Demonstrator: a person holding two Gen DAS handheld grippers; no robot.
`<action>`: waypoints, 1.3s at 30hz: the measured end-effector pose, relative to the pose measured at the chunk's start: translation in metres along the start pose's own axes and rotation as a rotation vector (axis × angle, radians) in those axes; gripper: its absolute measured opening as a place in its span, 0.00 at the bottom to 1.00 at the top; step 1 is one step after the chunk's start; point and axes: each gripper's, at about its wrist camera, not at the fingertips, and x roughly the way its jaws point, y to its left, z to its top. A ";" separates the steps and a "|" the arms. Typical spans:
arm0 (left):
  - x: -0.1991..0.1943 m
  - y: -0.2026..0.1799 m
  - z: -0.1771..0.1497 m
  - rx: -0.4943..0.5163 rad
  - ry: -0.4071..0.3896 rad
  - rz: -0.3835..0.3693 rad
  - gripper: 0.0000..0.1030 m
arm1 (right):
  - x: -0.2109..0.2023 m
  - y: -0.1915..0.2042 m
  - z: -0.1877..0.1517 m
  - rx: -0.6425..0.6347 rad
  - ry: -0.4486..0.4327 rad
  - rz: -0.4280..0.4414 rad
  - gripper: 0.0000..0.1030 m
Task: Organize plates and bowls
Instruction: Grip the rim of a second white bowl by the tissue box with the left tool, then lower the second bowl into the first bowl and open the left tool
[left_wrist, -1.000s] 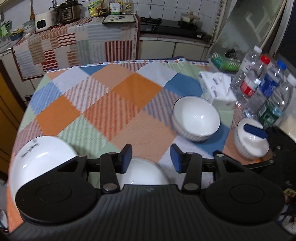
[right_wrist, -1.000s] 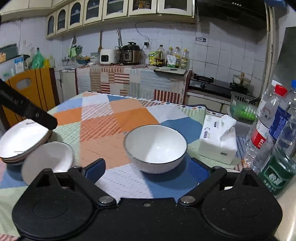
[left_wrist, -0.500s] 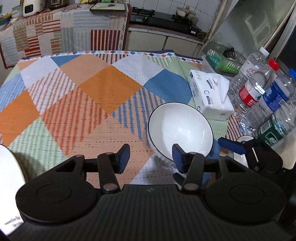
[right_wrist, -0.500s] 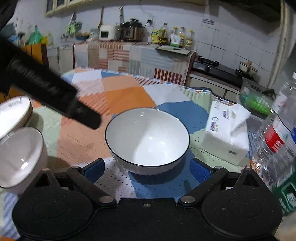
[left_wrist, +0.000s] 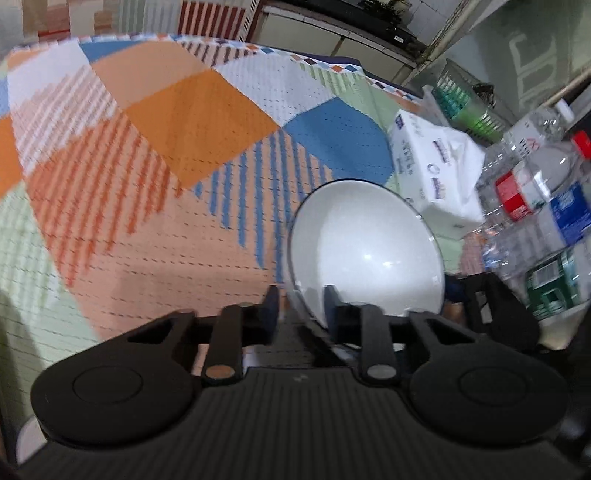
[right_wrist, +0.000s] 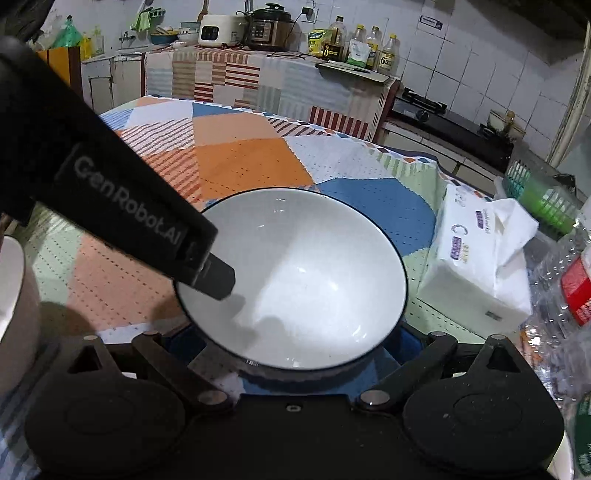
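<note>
Our left claw (left_wrist: 300, 308) straddles the near-left rim of the bowl (left_wrist: 365, 254) on the checked tablecloth (left_wrist: 155, 155), jaws not yet closed, while our right claw (right_wrist: 293, 354) waits open wide around the bowl.

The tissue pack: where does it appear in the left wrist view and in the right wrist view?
Left wrist view: tissue pack at upper right, behind the white bowl.
Right wrist view: tissue pack at right of centre, beside the bowl.
Shared landmark: the green basket.
</note>
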 end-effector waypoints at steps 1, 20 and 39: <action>0.000 0.000 0.000 -0.009 0.004 0.005 0.18 | 0.002 -0.001 0.000 0.009 0.001 0.008 0.97; -0.121 -0.019 -0.024 0.094 -0.070 0.066 0.18 | -0.079 0.029 0.006 0.063 -0.184 0.081 0.97; -0.199 0.028 -0.077 0.107 0.015 0.151 0.19 | -0.137 0.109 -0.005 -0.026 -0.217 0.185 0.97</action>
